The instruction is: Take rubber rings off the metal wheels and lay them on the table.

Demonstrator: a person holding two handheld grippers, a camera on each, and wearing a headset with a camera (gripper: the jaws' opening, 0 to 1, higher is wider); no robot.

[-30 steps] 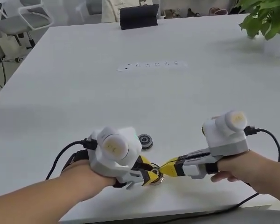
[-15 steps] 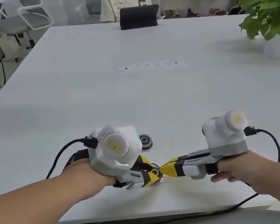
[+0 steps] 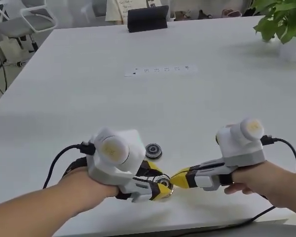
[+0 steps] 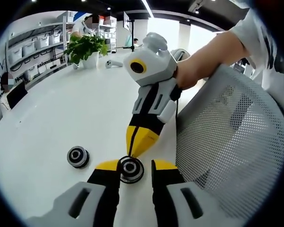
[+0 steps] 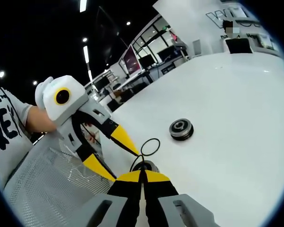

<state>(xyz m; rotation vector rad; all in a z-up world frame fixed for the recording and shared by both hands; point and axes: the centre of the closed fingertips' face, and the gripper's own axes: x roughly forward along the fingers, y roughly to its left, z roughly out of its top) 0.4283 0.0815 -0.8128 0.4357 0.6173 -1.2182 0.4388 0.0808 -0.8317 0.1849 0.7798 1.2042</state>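
Near edge is tight for you. The left gripper (image 4: 135, 164) and right gripper (image 5: 142, 176) meet tip to tip. A wheel (image 4: 131, 171) sits between the left's jaws, and the right's jaws are pinched on a rubber ring (image 5: 150, 146) that loops up between them. A second wheel (image 3: 153, 150) lies just to the far side, apart from both. A mesh chair back (image 4: 236, 142) crowds the near side. Farther out, the table (image 3: 89, 98) is open up to the power strip (image 3: 160, 69). A plant (image 3: 281, 17) stands far right.
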